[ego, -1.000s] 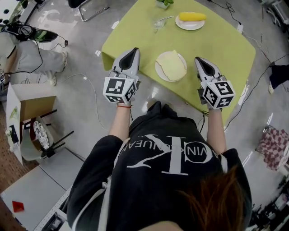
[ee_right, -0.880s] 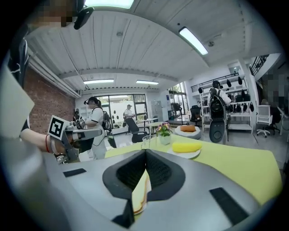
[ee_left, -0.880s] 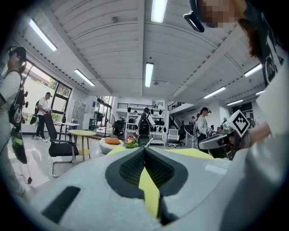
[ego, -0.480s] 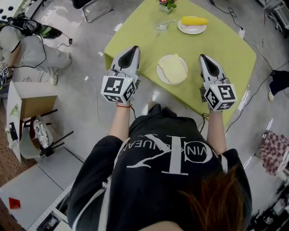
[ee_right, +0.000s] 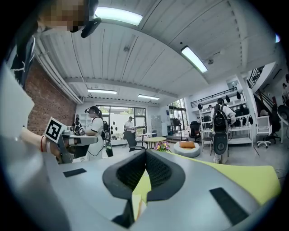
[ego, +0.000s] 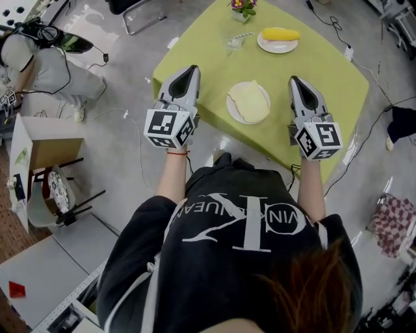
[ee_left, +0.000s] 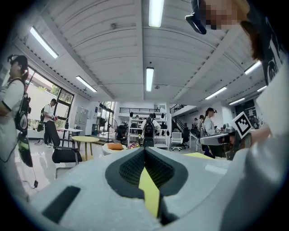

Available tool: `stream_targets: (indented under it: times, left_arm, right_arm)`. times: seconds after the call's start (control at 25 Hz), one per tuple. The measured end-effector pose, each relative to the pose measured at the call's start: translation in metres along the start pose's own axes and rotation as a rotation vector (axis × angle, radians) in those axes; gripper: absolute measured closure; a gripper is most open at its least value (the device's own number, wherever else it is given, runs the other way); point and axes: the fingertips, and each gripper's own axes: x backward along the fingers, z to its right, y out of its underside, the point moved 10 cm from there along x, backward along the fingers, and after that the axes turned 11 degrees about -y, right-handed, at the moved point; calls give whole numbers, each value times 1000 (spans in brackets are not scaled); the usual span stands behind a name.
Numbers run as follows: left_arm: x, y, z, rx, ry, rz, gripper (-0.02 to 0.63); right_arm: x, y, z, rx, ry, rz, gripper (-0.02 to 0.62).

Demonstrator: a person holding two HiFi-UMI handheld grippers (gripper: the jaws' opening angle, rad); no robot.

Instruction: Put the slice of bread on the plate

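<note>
A pale slice of bread (ego: 249,101) lies on a white plate (ego: 233,110) near the front edge of the green table (ego: 318,58). My left gripper (ego: 190,69) hovers over the table's left corner, to the left of the plate, shut and holding nothing. To the right of the plate hangs my right gripper (ego: 298,80), also shut and empty. In the left gripper view the left gripper (ee_left: 144,149) points level across the room, jaws meeting at the tip. The right gripper (ee_right: 145,151) looks the same in its own view, with the green tabletop (ee_right: 253,173) below.
A second white plate (ego: 268,45) with a yellow food item (ego: 280,33) sits at the table's far side, beside a flower pot (ego: 242,6) and a clear wrapper (ego: 235,42). A cardboard box (ego: 39,153), cables and a person (ego: 45,68) are on the floor at left.
Both grippers have risen a little, staying shut on either side of the plate. The bread stays on the plate.
</note>
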Motion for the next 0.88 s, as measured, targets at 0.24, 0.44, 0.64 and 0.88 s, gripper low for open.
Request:
stream_targets:
  times: [0.24,0.44,0.64,0.88]
  left_arm:
    - [1,-3,0,-7,-6,12,603]
    - [5,-4,-1,-10,-10,13,603]
    - [6,-4,0,-15,-10,10,602]
    - [7,-3,2,-14,-14,5,603]
  right_arm:
    - [1,-2,1,6,11,29,595]
    - [3,-4,-1,16,14,43,595]
    - [4,-4,-2,15,15,49,595]
    - [6,-1,-1,9,13,47,595]
